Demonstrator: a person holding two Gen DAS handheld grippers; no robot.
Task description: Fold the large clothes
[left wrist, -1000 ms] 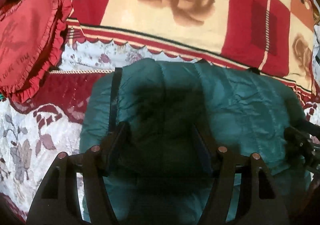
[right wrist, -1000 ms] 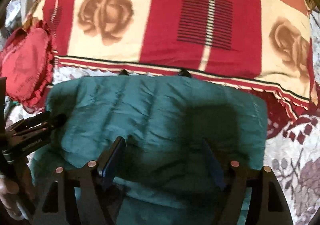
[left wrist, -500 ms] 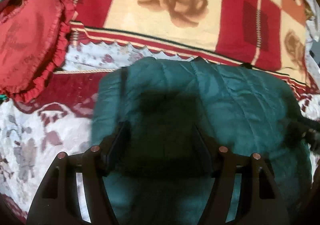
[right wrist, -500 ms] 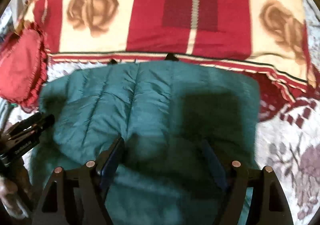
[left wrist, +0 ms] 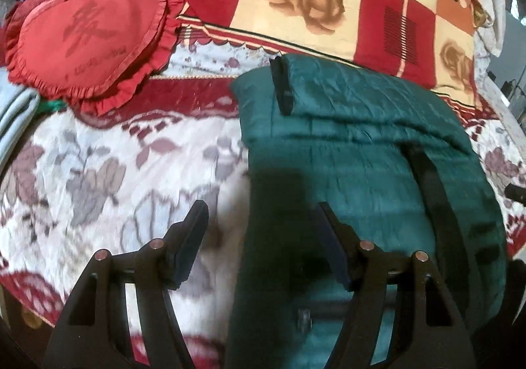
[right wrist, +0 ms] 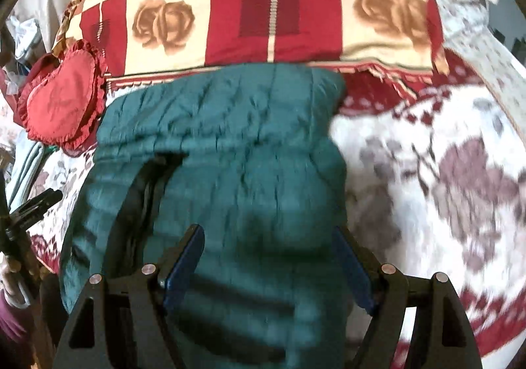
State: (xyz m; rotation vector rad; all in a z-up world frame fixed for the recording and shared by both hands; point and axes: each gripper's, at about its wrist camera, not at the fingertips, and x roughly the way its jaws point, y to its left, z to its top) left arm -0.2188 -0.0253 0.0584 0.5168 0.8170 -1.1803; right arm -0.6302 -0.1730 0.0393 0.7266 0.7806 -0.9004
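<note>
Green quilted jacket point(left wrist: 361, 152) folded into a block on the floral bedspread point(left wrist: 108, 152), 12 o'clock of both tongs. Left gripper point(left wrist: 263, 237) and right gripper point(right wrist: 273, 257) hover wide open, empty, probably lined up to tidy the fold.

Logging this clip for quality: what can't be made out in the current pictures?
- Near edge of the green jacket: cut off by the frame bottom and gripper bodies, both views.
- Writing on the heart cushion: too blurred, left wrist view.
- Bedspread pattern: motion blur, right wrist view.
- Left hand-held gripper: only partly in frame in the right wrist view.
</note>
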